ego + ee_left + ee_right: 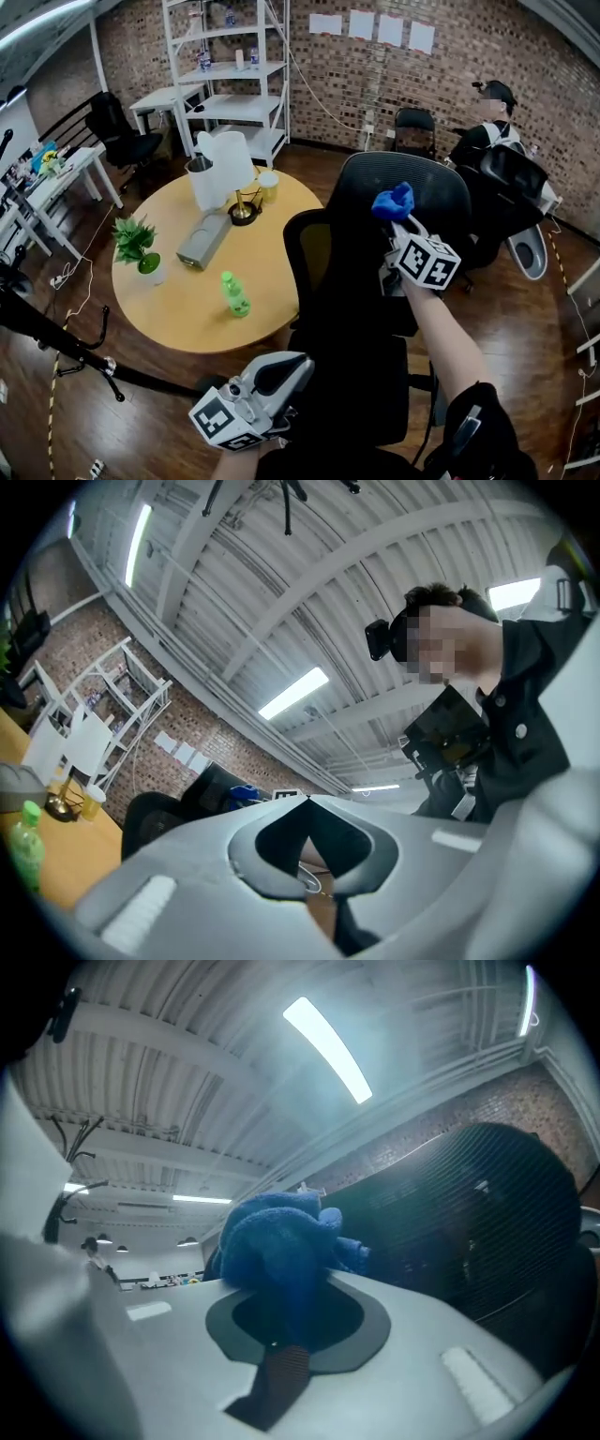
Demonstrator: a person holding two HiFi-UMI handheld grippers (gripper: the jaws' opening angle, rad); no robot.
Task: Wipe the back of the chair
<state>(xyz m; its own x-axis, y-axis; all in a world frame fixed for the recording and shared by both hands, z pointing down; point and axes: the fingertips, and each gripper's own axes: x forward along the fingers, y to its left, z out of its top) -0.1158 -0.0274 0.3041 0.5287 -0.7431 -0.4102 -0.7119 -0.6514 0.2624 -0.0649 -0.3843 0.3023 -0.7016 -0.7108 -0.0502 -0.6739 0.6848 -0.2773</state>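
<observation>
A black mesh office chair stands in front of me with its back facing me. My right gripper is raised against the upper part of that back, shut on a bunched blue cloth. In the right gripper view the blue cloth bulges out between the jaws, with the chair's mesh back just to its right. My left gripper hangs low beside the chair's seat, tilted upward, its jaws closed with nothing between them. The left gripper view shows the chair back and the blue cloth small in the distance.
A round wooden table stands left of the chair, bearing a green bottle, a potted plant, a white lamp and a grey box. A person sits behind the chair at the right. White shelving lines the brick wall.
</observation>
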